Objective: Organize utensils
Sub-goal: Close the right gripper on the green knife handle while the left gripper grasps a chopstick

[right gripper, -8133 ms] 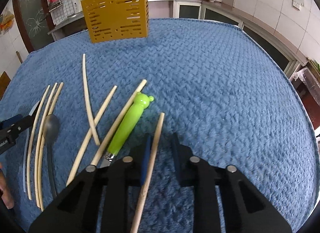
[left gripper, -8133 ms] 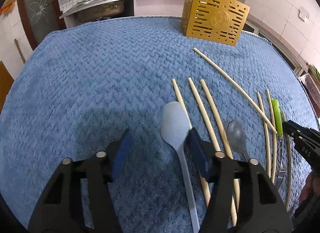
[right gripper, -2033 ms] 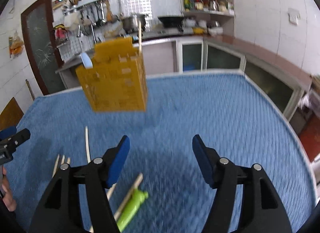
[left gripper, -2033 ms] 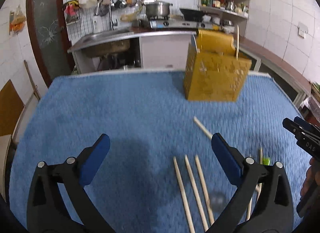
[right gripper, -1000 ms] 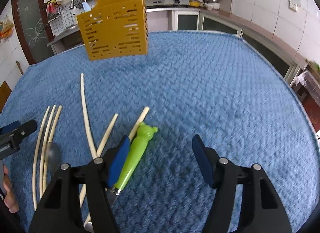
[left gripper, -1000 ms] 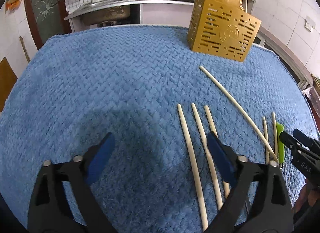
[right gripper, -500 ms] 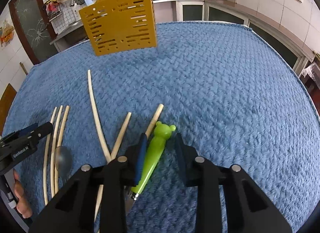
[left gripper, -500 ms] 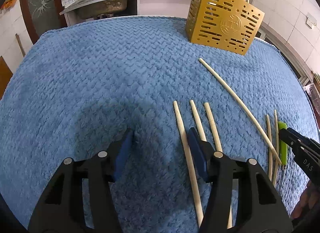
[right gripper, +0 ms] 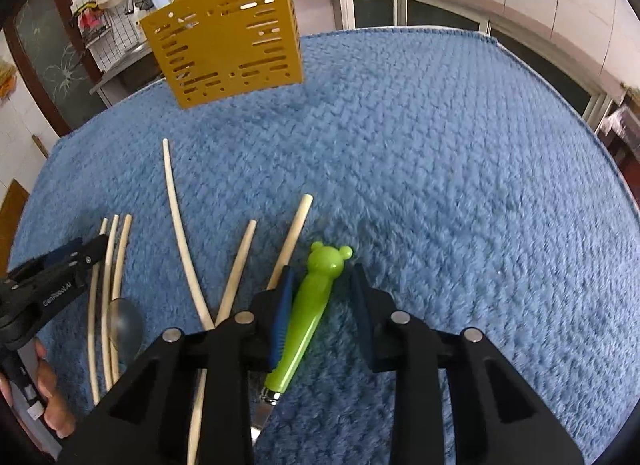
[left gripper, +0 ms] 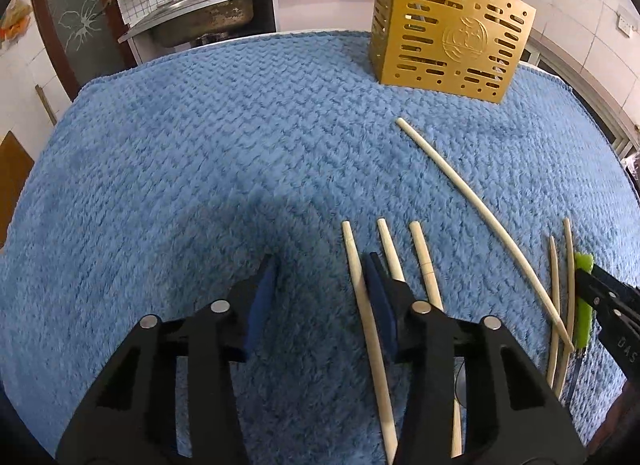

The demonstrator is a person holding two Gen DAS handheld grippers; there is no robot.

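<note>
My right gripper (right gripper: 320, 297) has its jaws apart around the green bear-handled utensil (right gripper: 308, 313); its blade end is hidden under my frame. My left gripper (left gripper: 320, 285), jaws apart, straddles one chopstick (left gripper: 366, 305). The yellow holder (left gripper: 448, 21) stands behind.

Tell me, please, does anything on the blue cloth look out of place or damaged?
Nothing looks damaged. The chopsticks lie scattered at different angles, two crossing, beside the green utensil, not in the yellow holder.
</note>
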